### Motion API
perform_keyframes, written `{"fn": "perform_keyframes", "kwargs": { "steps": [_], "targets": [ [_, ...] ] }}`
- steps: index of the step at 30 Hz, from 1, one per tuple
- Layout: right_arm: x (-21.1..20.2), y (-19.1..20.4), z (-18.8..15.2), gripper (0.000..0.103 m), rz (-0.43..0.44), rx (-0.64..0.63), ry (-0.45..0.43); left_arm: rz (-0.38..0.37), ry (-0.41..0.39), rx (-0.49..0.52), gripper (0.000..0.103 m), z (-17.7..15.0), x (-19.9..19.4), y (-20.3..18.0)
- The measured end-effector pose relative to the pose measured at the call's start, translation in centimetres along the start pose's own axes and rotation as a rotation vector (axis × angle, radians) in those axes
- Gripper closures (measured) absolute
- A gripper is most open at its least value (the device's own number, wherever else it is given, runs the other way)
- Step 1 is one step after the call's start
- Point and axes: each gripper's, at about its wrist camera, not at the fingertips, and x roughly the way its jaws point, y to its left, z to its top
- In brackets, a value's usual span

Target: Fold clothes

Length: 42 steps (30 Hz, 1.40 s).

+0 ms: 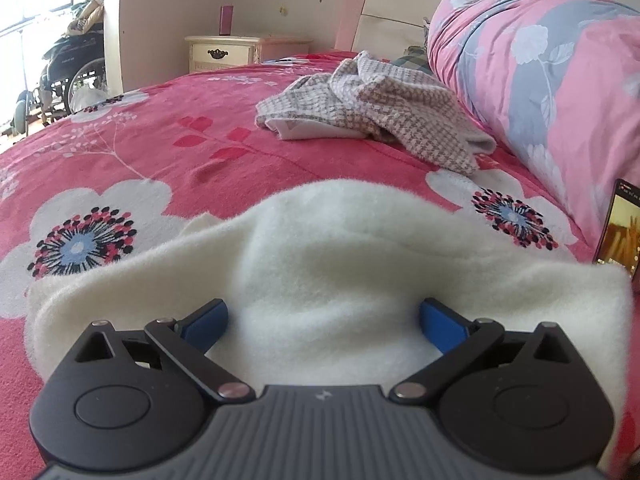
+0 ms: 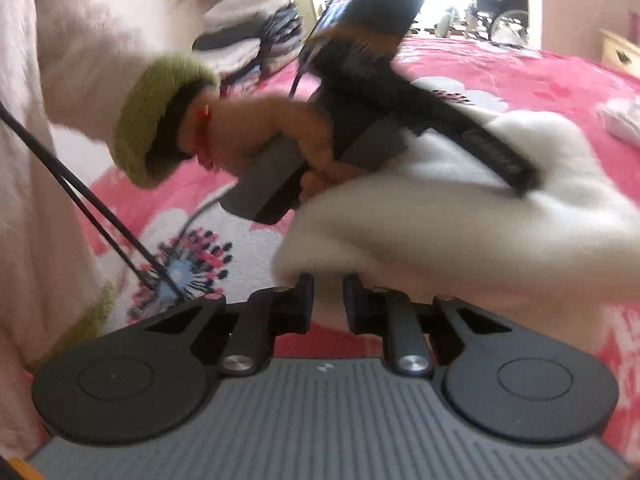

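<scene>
Left wrist view. Left gripper (image 1: 323, 318): blue fingers (image 1: 208, 320) spread wide, released, with a bulge of white fleece garment (image 1: 320, 260) lying between them and pressed by neither. The garment lies on the bed (image 1: 168, 148), just ahead of the fingers and spreading out past both. Bed cover: red-pink with large white flowers. Well ahead of the fingers, slightly to their right: a crumpled checked garment (image 1: 372, 100), grey-brown and white, resting on the bed. Right of it and of the fingers: a rolled pink and grey floral quilt (image 1: 540, 60). At the far right edge, a lit phone screen (image 1: 618, 232) propped upright. Far ahead to the left: a cream nightstand (image 1: 240, 52); beyond it, a wheelchair (image 1: 68, 76) by the window.

Right wrist view, motion-blurred. Right gripper (image 2: 328, 298): black fingers (image 2: 304, 304) drawn close, clenched on an edge of the white fleece garment (image 2: 460, 220), which rises ahead and to their right over the bed (image 2: 540, 76). Ahead of the fingers: the person's hand (image 2: 280, 136), in a pale sleeve with a green cuff (image 2: 156, 120), holding the handle of the left gripper (image 2: 400, 104) against the garment. Ahead to the left: a stack of folded clothes (image 2: 248, 36). Black cables (image 2: 92, 216) run left of the fingers.
</scene>
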Motion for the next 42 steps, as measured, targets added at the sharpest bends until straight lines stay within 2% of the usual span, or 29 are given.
{"fn": "perform_keyframes", "kwargs": {
  "steps": [3, 6, 7, 10, 11, 13, 16, 18, 20, 23, 25, 26, 28, 31, 34, 36, 37, 40, 42],
  "targets": [
    [-3.8, -0.7, 1.7, 0.087, 0.014, 0.026, -0.113, 0.001, -0.002, -0.001, 0.000, 0.0, 0.0, -0.1],
    [-5.5, -0.9, 3.3, 0.087, -0.068, -0.034, -0.225, 0.002, -0.004, -0.001, 0.000, -0.1, -0.1, -0.1],
    [-5.0, -1.4, 3.1, 0.087, -0.103, -0.047, -0.222, 0.002, -0.004, -0.001, 0.000, 0.0, -0.1, 0.0],
    [-0.9, -4.0, 0.5, 0.089, -0.239, -0.070, -0.055, -0.004, -0.007, 0.013, 0.001, 0.1, -0.5, 0.0],
    [0.4, -4.8, -1.1, 0.089, -0.260, -0.072, -0.004, -0.009, -0.010, 0.023, 0.001, 0.2, -0.8, -0.1],
    [0.5, -5.3, -2.6, 0.089, -0.253, -0.048, -0.043, -0.019, -0.016, 0.043, 0.005, 0.3, -1.4, -0.2],
    [0.2, -5.5, -2.0, 0.089, -0.256, 0.017, -0.044, -0.038, -0.030, 0.074, 0.013, 0.4, -2.6, -0.3],
    [-0.9, -5.5, -1.5, 0.089, -0.247, 0.054, -0.061, -0.066, -0.069, 0.096, 0.013, 0.2, -4.8, 0.2],
    [-2.1, -4.9, -0.6, 0.088, -0.242, 0.061, -0.115, -0.092, -0.100, 0.130, 0.013, -0.5, -7.0, 0.7],
    [-3.5, -4.8, 0.7, 0.088, -0.278, 0.045, -0.192, -0.129, -0.117, 0.219, 0.012, -2.2, -9.1, 0.1],
    [-1.6, -6.0, 0.2, 0.088, -0.335, 0.031, -0.117, -0.162, -0.101, 0.315, 0.012, -3.7, -9.2, -1.1],
    [-0.2, -6.8, -0.7, 0.088, -0.351, 0.017, -0.067, -0.151, -0.107, 0.362, 0.011, -4.5, -9.0, -1.8],
    [0.7, -7.5, -1.6, 0.088, -0.348, 0.014, -0.064, -0.132, -0.119, 0.442, 0.010, -5.9, -8.5, -3.1],
    [0.0, -7.8, 0.5, 0.090, -0.342, 0.031, -0.029, -0.143, -0.103, 0.403, 0.009, -5.6, -7.8, -3.5],
    [-1.3, -7.2, 4.1, 0.089, -0.337, -0.009, -0.107, -0.147, -0.097, 0.387, 0.009, -5.4, -7.4, -3.7],
    [0.0, -7.2, 6.2, 0.089, -0.324, -0.069, -0.135, -0.146, -0.102, 0.388, 0.008, -5.7, -7.3, -3.7],
    [1.3, -7.6, 6.7, 0.089, -0.335, -0.092, -0.121, -0.145, -0.107, 0.388, 0.008, -5.9, -7.1, -3.6],
    [7.4, -10.8, 5.3, 0.089, -0.426, -0.120, 0.017, -0.137, -0.118, 0.380, 0.008, -6.3, -6.8, -3.7],
    [7.8, -11.9, 5.1, 0.089, -0.397, -0.087, 0.009, -0.134, -0.120, 0.371, 0.007, -6.3, -6.6, -3.8]
  ]
}}
